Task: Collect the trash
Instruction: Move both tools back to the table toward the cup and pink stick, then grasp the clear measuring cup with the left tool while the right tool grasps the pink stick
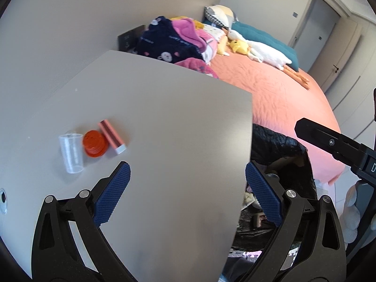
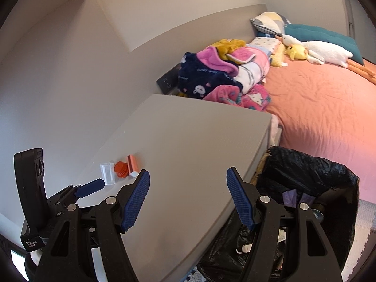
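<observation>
Both grippers stand wide open with nothing between their blue pads. The left gripper [image 1: 188, 183] and the right gripper [image 2: 188, 196] hang over the near right corner of the grey table [image 1: 164, 117]. Far left on it sit a clear cup [image 1: 71, 153], an orange lid [image 1: 94, 143] and a small pink box [image 1: 112, 138], close together. Right of the table, the black-lined bin [image 2: 305, 176] is partly hidden behind the fingers; its contents are hard to make out. Beyond lies a bed [image 2: 317, 108].

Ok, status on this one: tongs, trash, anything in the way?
Left tongs open, empty. Right tongs open, empty. Clear cup, orange lid, pink box grouped on table. Bin bag alongside; path clear.
</observation>
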### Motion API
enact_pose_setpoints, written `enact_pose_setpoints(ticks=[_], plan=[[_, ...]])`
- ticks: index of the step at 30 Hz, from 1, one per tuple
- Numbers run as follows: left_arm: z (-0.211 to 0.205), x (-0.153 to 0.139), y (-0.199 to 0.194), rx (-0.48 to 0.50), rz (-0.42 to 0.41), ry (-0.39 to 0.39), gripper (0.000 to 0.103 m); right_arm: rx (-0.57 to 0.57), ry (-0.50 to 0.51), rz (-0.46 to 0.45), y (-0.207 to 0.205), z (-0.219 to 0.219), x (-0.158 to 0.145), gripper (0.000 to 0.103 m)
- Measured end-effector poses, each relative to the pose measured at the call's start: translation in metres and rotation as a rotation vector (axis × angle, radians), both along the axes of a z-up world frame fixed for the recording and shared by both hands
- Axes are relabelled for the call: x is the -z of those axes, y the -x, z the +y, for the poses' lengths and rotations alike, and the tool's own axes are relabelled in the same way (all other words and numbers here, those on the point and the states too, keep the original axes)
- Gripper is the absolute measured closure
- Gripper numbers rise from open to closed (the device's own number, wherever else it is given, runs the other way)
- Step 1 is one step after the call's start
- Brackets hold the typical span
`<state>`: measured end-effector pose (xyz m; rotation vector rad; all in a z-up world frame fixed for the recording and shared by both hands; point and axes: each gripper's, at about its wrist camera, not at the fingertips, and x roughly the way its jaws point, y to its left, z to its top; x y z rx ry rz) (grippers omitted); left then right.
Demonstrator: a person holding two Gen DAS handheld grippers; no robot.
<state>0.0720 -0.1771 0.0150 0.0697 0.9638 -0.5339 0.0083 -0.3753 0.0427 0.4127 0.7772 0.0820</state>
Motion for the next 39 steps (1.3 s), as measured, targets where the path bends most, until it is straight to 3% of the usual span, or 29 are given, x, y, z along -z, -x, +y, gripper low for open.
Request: enact_pose_setpoints(ticks=[23, 28, 34, 39], plan=[[0.094, 0.026, -0.026, -0.221, 0.016, -0.016, 0.009, -0.2, 0.041, 0.046, -0.069, 0.089, 0.026, 0.034], [0.111, 0.038, -0.04, -0.266, 0.043, -0.032, 0.03, -0.245, 0.046, 0.079, -0.09, 0.107, 0.04, 0.045], [0.124, 0.052, -0.054, -0.289, 0.064, -0.049, 0.035, -0.294, 0.064, 0.115, -0.113, 0.126, 0.056, 0.056], [0.129, 0.063, -0.066, -0.302, 0.079, -0.063, 0.038, -0.331, 0.086, 0.139, -0.131, 0.141, 0.069, 0.059]])
